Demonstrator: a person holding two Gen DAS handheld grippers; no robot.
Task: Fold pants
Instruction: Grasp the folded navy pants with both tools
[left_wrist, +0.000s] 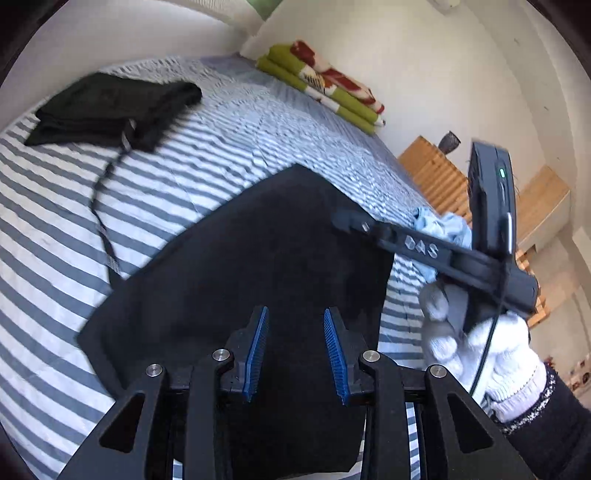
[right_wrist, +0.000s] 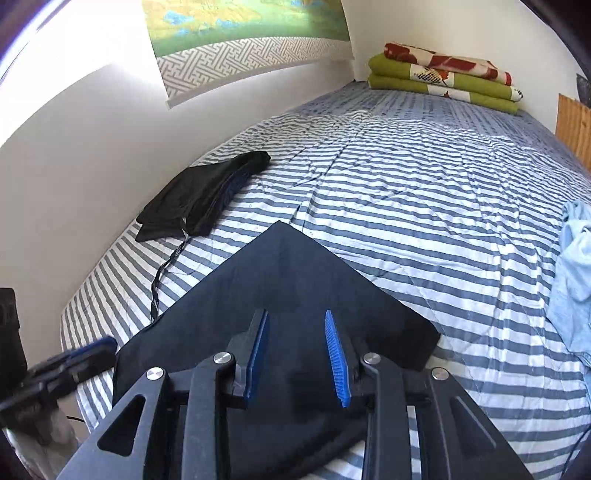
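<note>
While the pants lie folded flat on the striped bed, I have both grippers above them, left and right, each with jaws apart and holding nothing. A black garment sits farther back, near the wall.

Striped bed carries it all. Dark pants lie flat up front, black folded clothes near the wall. Folded green blanket sits far back, pale blue garment at the edge.

A home bedroom: a bed in striped bedding, folded blankets at its far end (against the wall), a scroll hanging above it.
</note>
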